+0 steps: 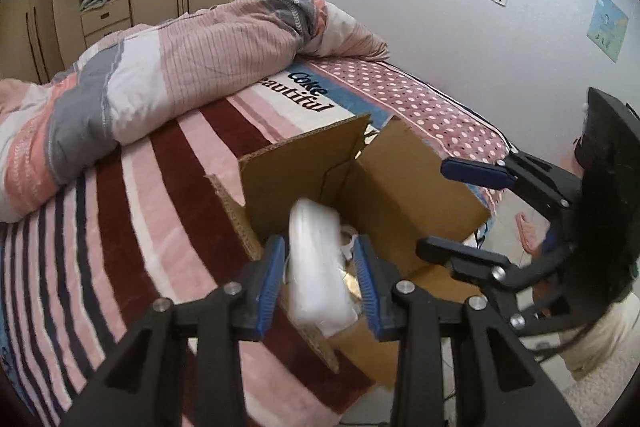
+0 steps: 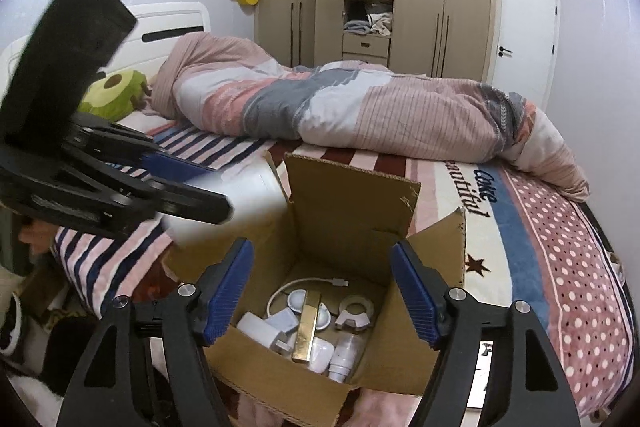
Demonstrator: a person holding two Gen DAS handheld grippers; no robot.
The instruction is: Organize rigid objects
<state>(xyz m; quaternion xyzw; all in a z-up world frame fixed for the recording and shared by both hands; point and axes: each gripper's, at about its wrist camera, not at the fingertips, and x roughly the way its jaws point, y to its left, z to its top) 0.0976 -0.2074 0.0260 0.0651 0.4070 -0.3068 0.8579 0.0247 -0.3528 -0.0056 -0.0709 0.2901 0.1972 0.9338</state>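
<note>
- Holding a white object [image 1: 316, 267] between its blue pads, the left gripper [image 1: 320, 279] is positioned over the near-left rim of the open cardboard box [image 1: 400, 195]. The object is blurred in both views, so its exact kind cannot be told; it looks like a pale plastic item.
- Judging contact: the white object is sitting between the two pads with slim gaps visible either side, so whether the left tongs are clenched on it or already letting go cannot be told.
- Standing released with jaws wide apart and nothing between them, the right gripper [image 2: 322, 291] is hovering above the box's near side, looking down into it.
- Resting on the striped blanket [image 1: 132, 227] at the near edge of the bed [image 2: 560, 247], the box is sitting with its flaps up; a rolled quilt [image 2: 340, 107] is lying farther back across the bed.
- Lying already in the box bottom: a white cable [image 2: 304, 285], a gold bar-shaped item [image 2: 307, 327], a ring-shaped white part [image 2: 356, 311], a small clear bottle [image 2: 346, 355] and several white pieces, all loosely jumbled.
- Assessing progress: collection appears well advanced, with many rigid items boxed and one more arriving. No further loose rigid items are showing on the bed, though the floor area at the near left is cluttered and unclear.
</note>
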